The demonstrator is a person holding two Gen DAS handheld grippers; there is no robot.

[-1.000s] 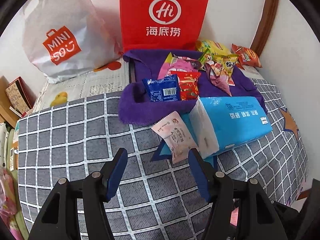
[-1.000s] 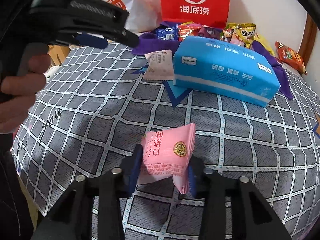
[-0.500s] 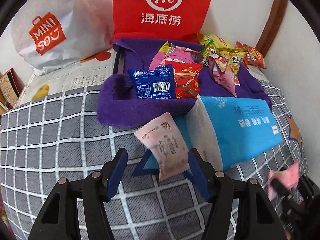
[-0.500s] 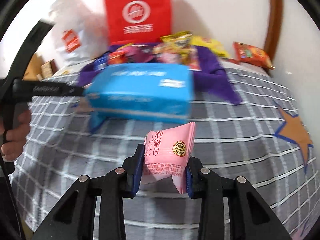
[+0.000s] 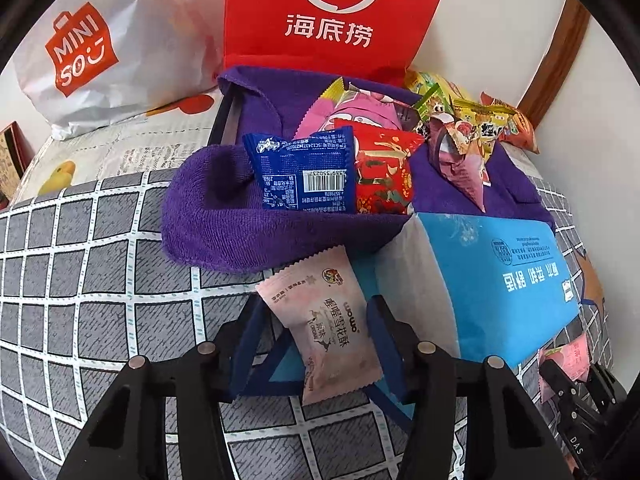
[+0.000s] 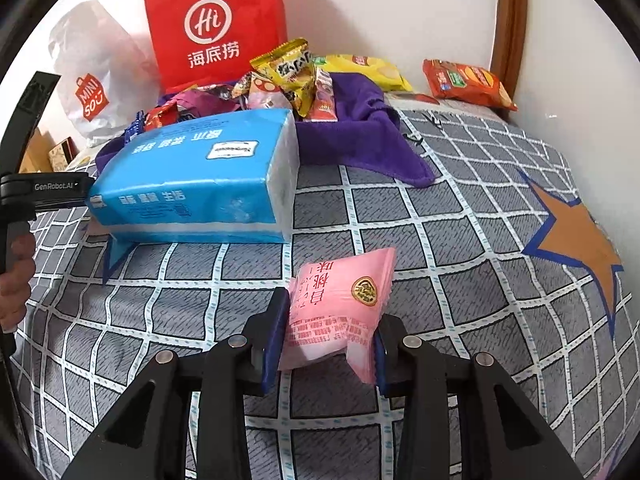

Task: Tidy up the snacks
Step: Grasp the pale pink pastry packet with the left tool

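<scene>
My left gripper (image 5: 316,320) is open, its fingers on either side of a pale pink snack packet (image 5: 326,320) that lies on the checked bedspread and leans on a blue tissue pack (image 5: 508,276). My right gripper (image 6: 332,316) is shut on a bright pink snack packet (image 6: 340,308) and holds it above the bedspread; it also shows at the right edge of the left wrist view (image 5: 568,364). A purple towel (image 5: 240,220) holds several snacks, among them a blue packet (image 5: 308,172) and a red packet (image 5: 384,172).
A red Hi bag (image 5: 336,16) and a white Miniso bag (image 5: 100,48) stand against the wall behind the towel. Yellow and orange snack bags (image 6: 468,82) lie at the back right. A wooden bed post (image 6: 508,20) and the wall bound the right side.
My left gripper has moved forward until the pale pink packet lies between its fingers. My right gripper has carried the bright pink packet to the right of the tissue pack.
</scene>
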